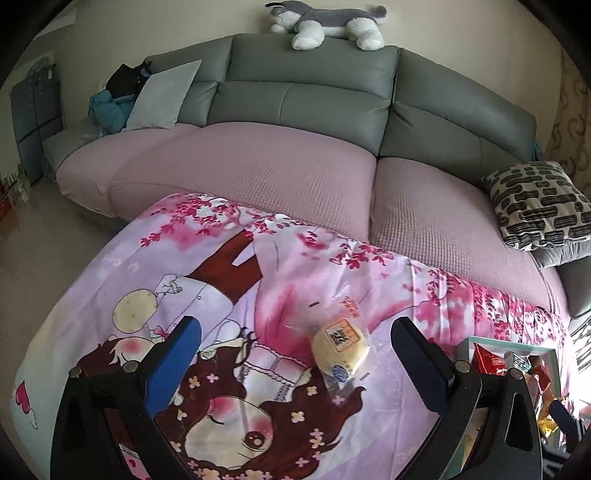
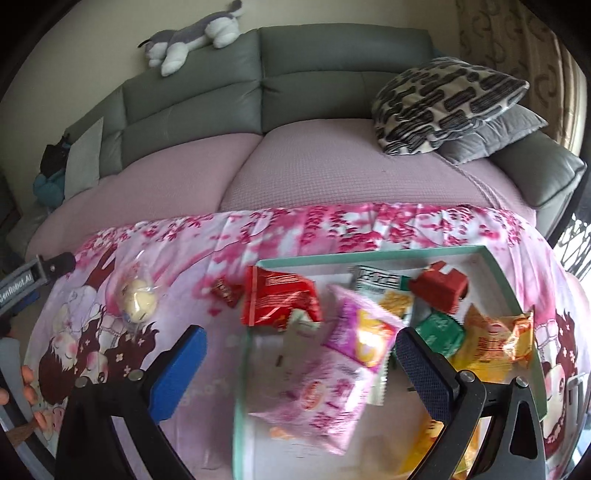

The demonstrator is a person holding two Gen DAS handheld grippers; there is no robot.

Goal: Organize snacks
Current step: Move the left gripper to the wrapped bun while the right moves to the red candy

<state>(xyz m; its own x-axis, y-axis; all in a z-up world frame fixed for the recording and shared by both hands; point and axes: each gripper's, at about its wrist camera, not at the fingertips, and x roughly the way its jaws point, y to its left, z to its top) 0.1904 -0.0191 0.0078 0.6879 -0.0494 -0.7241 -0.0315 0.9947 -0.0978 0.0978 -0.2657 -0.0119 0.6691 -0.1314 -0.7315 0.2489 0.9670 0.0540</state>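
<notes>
Left wrist view. The left gripper (image 1: pixel 295 354) stands wide open, with nothing between its 2 fingers. One finger is faced in blue, the other in dark textured padding. 1 wrapped bun (image 1: pixel 338 352) lies on the cloth (image 1: pixel 110 295) in the gap between the fingers, nearer the dark one and touching neither. The bun is pale yellow, sealed in a clear crinkled wrapper with an orange label panel and a round blue mark. The cloth is pink, printed with cartoon figures and blossoms. Beyond the dark finger, at the frame edge, a corner of the tray (image 1: pixel 517 341) shows, with red and other packets inside; they cannot be counted here. Ahead of the gripper: 1 sofa (image 1: pixel 295 92), 1 stuffed dog (image 1: pixel 325 22) on its backrest, 1 patterned cushion (image 1: pixel 535 206).

Right wrist view. The right gripper (image 2: pixel 301 356) is likewise spread wide and grips nothing. The picture is motion-blurred near the fingers. The tray (image 2: pixel 369 254), light green at the rim, lies ahead of and under the dark finger. 1 pink packet (image 2: pixel 325 398) lies between the fingers, a second pink and yellow packet (image 2: pixel 364 332) just ahead of it. 1 large red packet (image 2: pixel 279 299) overhangs the tray's rim. Further in lie 1 red box (image 2: pixel 439 290), 1 green packet (image 2: pixel 439 328), 1 orange packet (image 2: pixel 495 339) and 1 white and green packet (image 2: pixel 376 282). 1 small red packet (image 2: pixel 226 291) lies on the cloth outside the tray. This view alone shows the tray's contents in full, and the bun (image 2: pixel 138 301) from afar, well beyond the blue finger. It also shows fingers of a hand (image 2: pixel 27 384) at the edge.
</notes>
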